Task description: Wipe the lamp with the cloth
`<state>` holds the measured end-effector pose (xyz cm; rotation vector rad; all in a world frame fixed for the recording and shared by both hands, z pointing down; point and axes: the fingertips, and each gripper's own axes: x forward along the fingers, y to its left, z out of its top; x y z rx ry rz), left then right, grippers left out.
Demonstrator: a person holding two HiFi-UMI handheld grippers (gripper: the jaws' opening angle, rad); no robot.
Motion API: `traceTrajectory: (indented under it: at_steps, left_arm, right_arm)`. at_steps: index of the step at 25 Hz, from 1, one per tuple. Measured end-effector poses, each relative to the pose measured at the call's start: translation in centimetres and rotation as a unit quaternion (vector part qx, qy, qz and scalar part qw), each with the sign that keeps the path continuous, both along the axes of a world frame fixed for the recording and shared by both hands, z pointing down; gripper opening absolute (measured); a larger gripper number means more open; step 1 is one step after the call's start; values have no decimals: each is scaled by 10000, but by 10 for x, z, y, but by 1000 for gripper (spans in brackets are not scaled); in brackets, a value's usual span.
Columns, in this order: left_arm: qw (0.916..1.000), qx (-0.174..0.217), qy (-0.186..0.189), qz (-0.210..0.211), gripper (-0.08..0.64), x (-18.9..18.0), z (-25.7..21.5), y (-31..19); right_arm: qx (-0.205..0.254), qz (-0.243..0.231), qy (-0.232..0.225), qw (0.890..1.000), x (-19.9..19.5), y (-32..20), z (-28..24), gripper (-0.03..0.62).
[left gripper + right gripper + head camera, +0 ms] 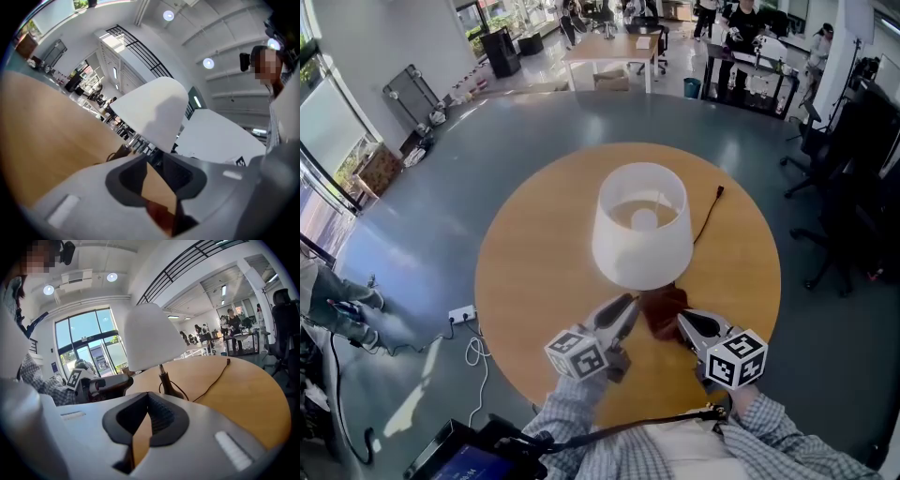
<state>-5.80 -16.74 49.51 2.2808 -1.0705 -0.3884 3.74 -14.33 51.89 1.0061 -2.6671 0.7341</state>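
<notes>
Lying crumpled on round wooden counter [530, 272] at base of white-shaded lamp [642, 225], dark red cloth [664, 309] is flanked by both grippers. Left gripper [626, 309] fingers held apart around cloth edge, likely for pickup. Right gripper [684, 322] fingers pressed together, empty.

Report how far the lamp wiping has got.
Done: nothing I can confirm; the lamp shows no sign either way. In hand: the dark red cloth lies bunched on the table by the lamp's base, the open left gripper at it, not clamped; the right gripper is shut, empty. Left: grip the cloth, wipe the lamp.
</notes>
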Motion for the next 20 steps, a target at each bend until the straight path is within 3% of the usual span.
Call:
traceTrajectory:
  at_steps: [8, 13, 18, 20]
  left_arm:
    - [9963, 92, 834, 190, 178, 9, -7, -21]
    - [9893, 21, 1438, 244, 247, 12, -20, -25]
    - [9822, 207, 1828, 390, 245, 16, -35, -29]
    - [9797, 335, 1922, 453, 207, 18, -41, -26]
  right_arm:
    - [-102, -140, 223, 9996, -4, -7, 12, 3]
    - [-159, -228, 314, 9991, -5, -11, 20, 3]
    - [-201, -303, 338, 9988, -9, -14, 23, 3]
    - [-207, -341, 359, 9986, -10, -14, 26, 3]
